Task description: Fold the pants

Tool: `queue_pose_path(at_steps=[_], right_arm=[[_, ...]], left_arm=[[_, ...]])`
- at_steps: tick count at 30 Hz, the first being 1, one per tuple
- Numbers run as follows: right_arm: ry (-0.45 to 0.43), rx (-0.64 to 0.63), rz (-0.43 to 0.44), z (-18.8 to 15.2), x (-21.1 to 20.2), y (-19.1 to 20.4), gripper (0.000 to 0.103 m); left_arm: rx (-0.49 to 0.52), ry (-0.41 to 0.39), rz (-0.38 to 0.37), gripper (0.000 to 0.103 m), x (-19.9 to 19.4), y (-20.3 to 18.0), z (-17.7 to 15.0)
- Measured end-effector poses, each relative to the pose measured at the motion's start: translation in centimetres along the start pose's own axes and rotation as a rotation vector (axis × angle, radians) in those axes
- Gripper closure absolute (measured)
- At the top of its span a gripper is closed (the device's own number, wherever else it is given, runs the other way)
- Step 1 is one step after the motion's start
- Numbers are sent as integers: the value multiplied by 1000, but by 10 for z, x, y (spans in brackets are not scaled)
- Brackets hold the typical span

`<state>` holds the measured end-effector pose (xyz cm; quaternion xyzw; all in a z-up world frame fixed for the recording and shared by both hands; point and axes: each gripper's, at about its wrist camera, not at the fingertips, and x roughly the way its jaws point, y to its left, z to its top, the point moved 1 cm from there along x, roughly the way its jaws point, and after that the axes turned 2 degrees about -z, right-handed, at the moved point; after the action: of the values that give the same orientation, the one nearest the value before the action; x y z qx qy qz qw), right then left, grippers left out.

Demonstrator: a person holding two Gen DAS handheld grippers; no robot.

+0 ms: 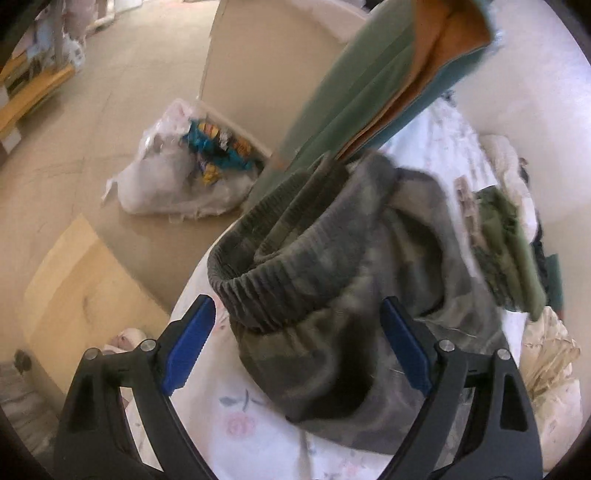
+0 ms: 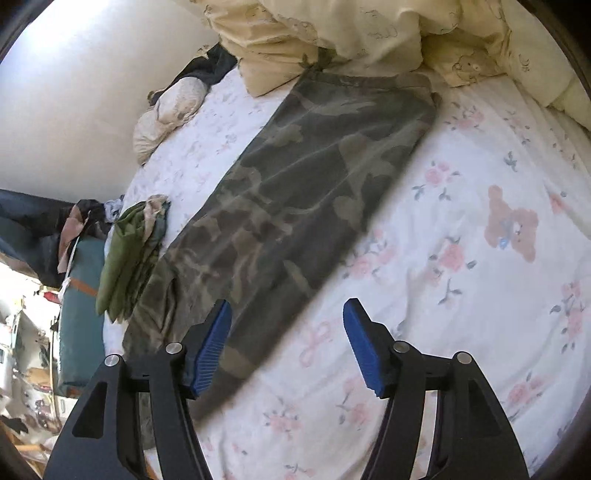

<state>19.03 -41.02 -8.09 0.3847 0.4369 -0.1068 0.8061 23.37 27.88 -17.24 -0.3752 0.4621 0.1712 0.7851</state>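
Camouflage pants (image 2: 295,199) lie stretched out flat on a white floral bedsheet (image 2: 461,258), running from the near left up toward the pillows. In the left wrist view their ribbed cuff end (image 1: 280,254) is bunched and raised just beyond the blue pads. My left gripper (image 1: 297,350) is open, its jaws on either side of the bunched cloth without closing on it. My right gripper (image 2: 287,343) is open, hovering above the near end of the pants, its left pad over the cloth and its right pad over bare sheet.
A folded green garment (image 2: 129,254) lies left of the pants. Cream pillows (image 2: 369,29) sit at the bed's far end. A white bag of clutter (image 1: 184,173) stands on the floor beside the bed. A green and orange cloth (image 1: 388,81) hangs beyond the cuffs.
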Motion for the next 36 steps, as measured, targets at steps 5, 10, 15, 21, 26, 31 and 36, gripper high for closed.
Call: queue_pose_path(at_steps=[5,10,15,21,26,31,36], right_arm=[[24,14,-33,-1,15,-8,37],[39,4,-53,1,21,-14,37],[32,-5,-35,3,20,-8,37],[22,-11,-35,4,15,-7,37],[15,34,-37,6,11,-17,37],[20,16,-38,5,14,-12,37],[26,1,-38,5,18,-9,37]], left_arm=[[71,0,43,14,28,-8,1],[89,27,68,15,46,-5,1],[126,20,-3,63,36,-19,0],[193,-111,11,75,-5,-46,-6],[256,-150,-4,76,-27,-60,-6],[322,-196,-79,80,-40,-76,-5],[273,-146,-133,81,-42,-72,20]])
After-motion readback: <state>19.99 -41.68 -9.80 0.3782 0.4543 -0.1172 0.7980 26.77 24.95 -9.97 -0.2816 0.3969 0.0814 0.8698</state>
